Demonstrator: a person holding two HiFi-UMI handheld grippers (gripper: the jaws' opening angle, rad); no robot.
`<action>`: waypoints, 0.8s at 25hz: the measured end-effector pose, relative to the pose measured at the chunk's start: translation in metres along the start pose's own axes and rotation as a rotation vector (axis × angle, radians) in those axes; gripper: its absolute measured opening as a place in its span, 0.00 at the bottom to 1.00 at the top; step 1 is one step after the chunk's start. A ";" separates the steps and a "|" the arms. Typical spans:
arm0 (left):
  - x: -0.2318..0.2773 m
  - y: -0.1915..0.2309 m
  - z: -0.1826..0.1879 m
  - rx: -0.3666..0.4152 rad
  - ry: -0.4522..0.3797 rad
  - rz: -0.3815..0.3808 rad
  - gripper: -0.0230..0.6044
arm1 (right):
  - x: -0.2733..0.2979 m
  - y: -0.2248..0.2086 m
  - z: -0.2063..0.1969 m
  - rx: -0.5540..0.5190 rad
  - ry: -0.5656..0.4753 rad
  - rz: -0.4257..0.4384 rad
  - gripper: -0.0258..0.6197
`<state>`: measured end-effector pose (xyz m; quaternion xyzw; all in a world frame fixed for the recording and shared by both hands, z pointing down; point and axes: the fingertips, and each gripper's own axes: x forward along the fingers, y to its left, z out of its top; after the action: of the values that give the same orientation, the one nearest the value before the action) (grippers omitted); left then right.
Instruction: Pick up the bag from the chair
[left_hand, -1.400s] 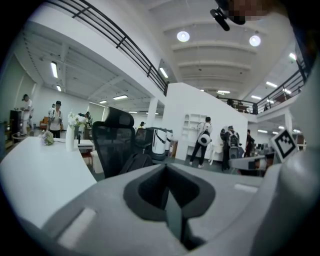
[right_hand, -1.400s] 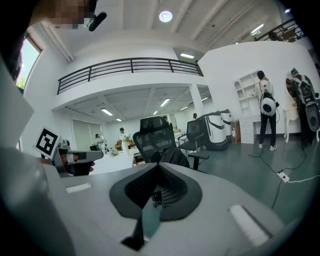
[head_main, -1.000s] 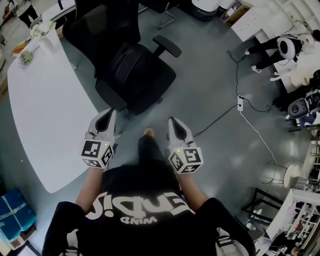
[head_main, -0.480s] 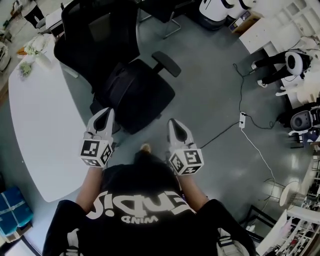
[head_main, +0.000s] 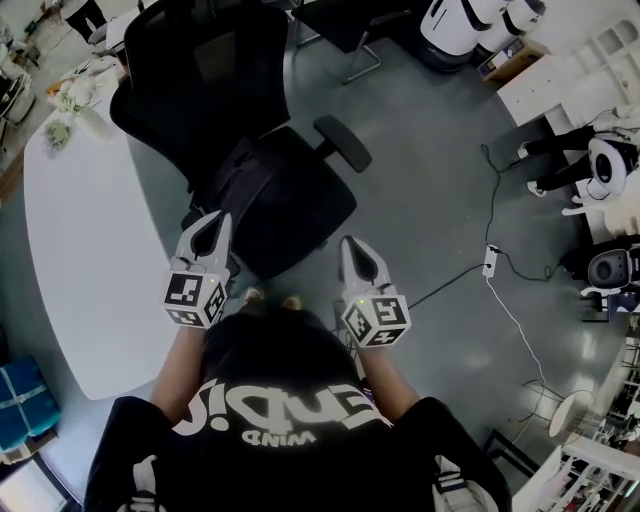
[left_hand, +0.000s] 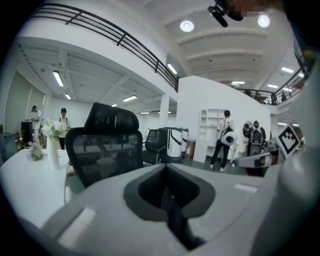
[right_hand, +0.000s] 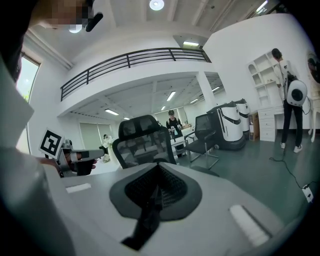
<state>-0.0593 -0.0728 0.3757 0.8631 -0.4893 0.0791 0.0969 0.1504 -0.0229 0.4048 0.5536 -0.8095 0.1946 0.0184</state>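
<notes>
Shows left gripper (head_main: 214, 226) and right gripper (head_main: 353, 246) side by side, both closed on nothing, pointing toward the chair (head_main: 200, 70). Places the black bag (head_main: 272, 188) on the seat, ahead of and between the two, somewhat nearer the left. Leaves its long axis unclear, black against black. Likely calls for a forward reach with jaws opened first.

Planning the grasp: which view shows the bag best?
The head view: the black bag lies on the chair seat, seen from above. Both gripper views show only the chair's backrest; the seat is hidden.
</notes>
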 end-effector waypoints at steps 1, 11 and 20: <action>0.004 0.003 -0.001 -0.003 0.004 -0.003 0.04 | 0.004 -0.001 0.000 0.003 0.000 -0.003 0.04; 0.034 0.026 0.001 -0.021 0.031 -0.059 0.09 | 0.046 0.010 0.012 0.009 -0.006 0.010 0.13; 0.061 0.056 -0.002 -0.072 0.029 -0.080 0.59 | 0.093 0.034 -0.006 0.056 0.068 0.153 0.57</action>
<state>-0.0769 -0.1513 0.3970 0.8766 -0.4556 0.0701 0.1378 0.0829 -0.0933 0.4231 0.4833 -0.8426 0.2369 0.0156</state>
